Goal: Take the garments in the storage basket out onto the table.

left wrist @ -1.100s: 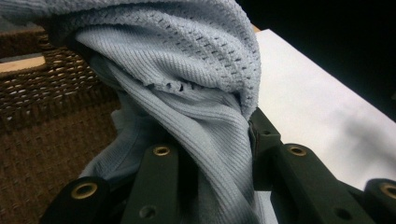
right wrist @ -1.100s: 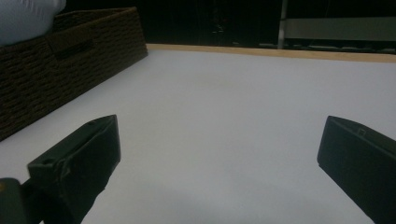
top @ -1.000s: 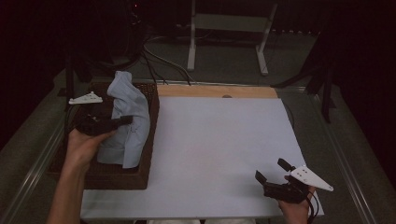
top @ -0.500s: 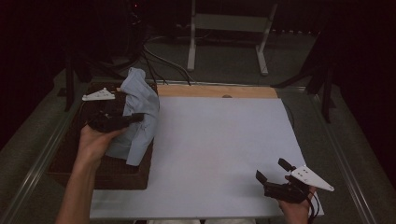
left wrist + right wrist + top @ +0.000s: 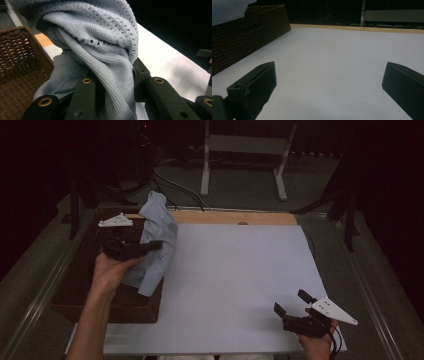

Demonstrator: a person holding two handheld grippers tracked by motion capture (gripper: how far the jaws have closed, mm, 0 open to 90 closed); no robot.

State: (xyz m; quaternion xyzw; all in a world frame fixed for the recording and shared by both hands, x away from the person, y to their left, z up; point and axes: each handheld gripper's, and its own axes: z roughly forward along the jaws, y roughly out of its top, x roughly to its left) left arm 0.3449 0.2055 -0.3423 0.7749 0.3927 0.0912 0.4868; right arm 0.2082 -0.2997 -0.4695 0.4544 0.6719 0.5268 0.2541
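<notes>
A light blue knitted garment (image 5: 156, 239) hangs bunched from my left gripper (image 5: 159, 244), which is shut on it above the right rim of a dark wicker basket (image 5: 87, 280). Close up, the ribbed blue knit (image 5: 100, 50) runs down between the two black jaws and its folds hide their tips. The garment's lower end dangles over the basket's edge, and its right folds overhang the white sheet (image 5: 235, 280). My right gripper (image 5: 291, 302) rests low at the sheet's near right corner, jaws wide apart with nothing between them. In its own view the right gripper (image 5: 328, 82) faces bare white sheet.
The wicker basket (image 5: 244, 35) stands along the sheet's left side. A wooden strip (image 5: 235, 218) borders the sheet's far edge. Behind the table are a white metal stand (image 5: 245, 160), cables on the floor and dark stands. Metal rails run along both table sides.
My left gripper has carried the blue garment up and to the right, from over the basket's middle toward its right rim. The right gripper has stayed put.
</notes>
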